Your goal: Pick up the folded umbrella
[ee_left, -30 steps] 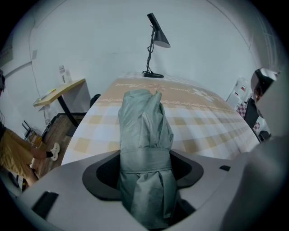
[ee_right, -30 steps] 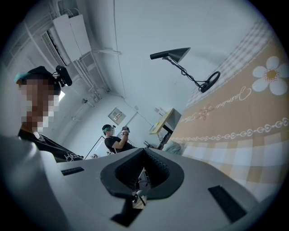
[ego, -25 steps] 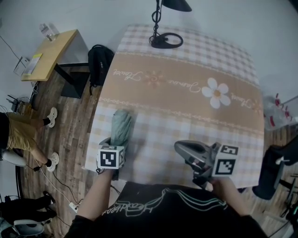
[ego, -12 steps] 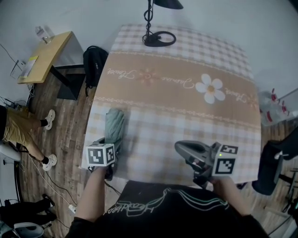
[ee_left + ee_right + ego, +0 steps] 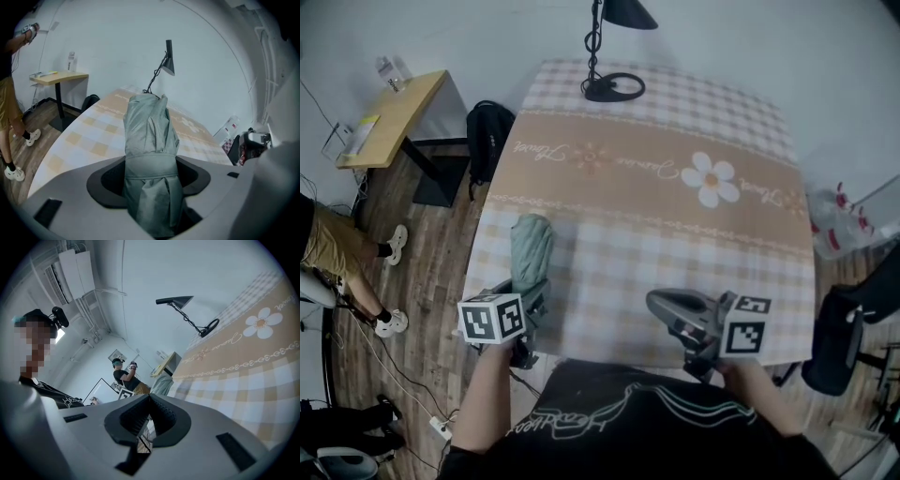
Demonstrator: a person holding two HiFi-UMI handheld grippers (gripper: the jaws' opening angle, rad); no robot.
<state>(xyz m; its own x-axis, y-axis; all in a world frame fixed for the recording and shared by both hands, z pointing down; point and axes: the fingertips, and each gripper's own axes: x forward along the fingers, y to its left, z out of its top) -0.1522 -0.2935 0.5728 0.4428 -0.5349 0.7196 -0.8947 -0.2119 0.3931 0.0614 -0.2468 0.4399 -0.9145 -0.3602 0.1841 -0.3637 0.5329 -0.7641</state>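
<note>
Head view: left gripper (image 5: 528, 305), lower left of frame, has its fingers clamped on the near end of the folded umbrella (image 5: 532, 248). Vs a sec ago its marker cube looks bigger, i.e. nearer the cam, so the lift seems begun (far end maybe still on the counter (image 5: 675, 202), can't tell). Right gripper (image 5: 661, 302) idle, lower middle. No containers on the counter; backpack (image 5: 486, 131) on the floor, upper left, contents unseen.

Left gripper view: fingers (image 5: 108, 180) held wide, pressing the umbrella at its strap band.

Right gripper view: fingers closed together, nothing between.
</note>
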